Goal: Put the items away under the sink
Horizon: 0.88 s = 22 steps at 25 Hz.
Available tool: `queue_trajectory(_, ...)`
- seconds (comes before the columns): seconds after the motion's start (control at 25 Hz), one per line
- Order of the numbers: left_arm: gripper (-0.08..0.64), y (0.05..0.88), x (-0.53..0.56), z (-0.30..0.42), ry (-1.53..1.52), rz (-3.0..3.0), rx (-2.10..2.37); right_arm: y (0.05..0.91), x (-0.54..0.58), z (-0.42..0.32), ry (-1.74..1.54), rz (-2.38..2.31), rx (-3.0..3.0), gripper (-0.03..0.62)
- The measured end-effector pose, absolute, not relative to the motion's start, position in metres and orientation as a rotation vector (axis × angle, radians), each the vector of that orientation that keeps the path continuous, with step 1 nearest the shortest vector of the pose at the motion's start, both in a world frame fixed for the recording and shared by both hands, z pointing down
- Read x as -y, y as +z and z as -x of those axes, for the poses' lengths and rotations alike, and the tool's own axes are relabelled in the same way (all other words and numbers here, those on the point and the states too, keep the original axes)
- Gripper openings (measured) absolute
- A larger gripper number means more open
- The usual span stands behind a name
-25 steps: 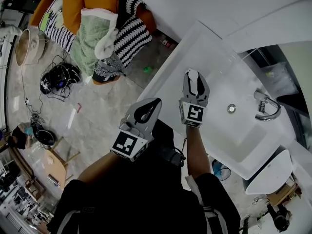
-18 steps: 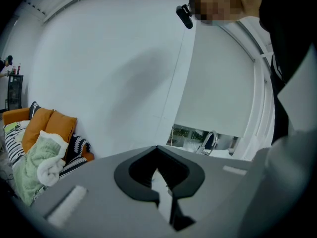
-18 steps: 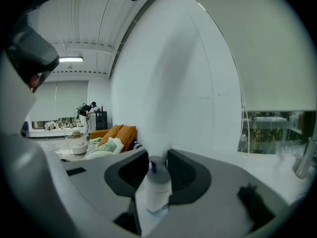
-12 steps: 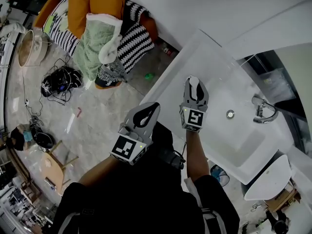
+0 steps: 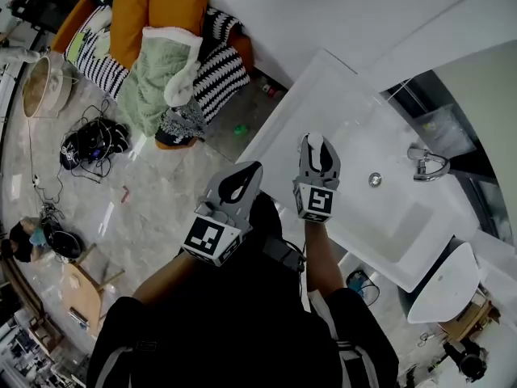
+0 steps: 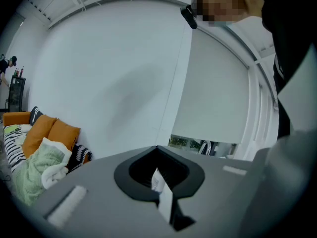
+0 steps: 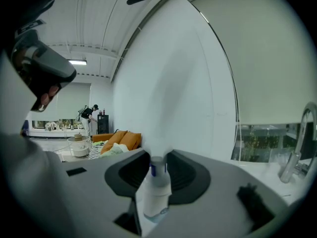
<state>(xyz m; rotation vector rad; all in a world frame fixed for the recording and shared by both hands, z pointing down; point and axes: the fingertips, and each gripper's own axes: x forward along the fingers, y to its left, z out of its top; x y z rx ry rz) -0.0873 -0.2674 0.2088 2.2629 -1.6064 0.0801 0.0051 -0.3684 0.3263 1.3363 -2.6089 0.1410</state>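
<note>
Right gripper [image 7: 157, 156], just closed on white bottle [image 7: 154, 195] (overhead: sliver)

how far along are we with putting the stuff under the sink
Early stage. Done: nothing visibly stowed; both things are up at the sink. In hand: the right tongs, which have just been closing, grip a white bottle; the left tongs pinch a thin white item. Left: take both down under the sink and release them.

No text, label, brand or number is legible in any of the views.
</note>
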Motion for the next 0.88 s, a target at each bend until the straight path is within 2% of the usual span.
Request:
queue_trajectory(0.4, 0.006, 0.176, 0.210, 0.123, 0.004, -2.409, 1.531, 0.289, 0.278, 0.000, 0.131, -1.492, 2.541, 0.123)
queue_trajectory(0.88, 0.006, 0.175, 0.128, 0.141, -0.038, -2.511, 1.299, 0.266, 0.160, -0.002, 0.188, -1.733, 2.423, 0.121)
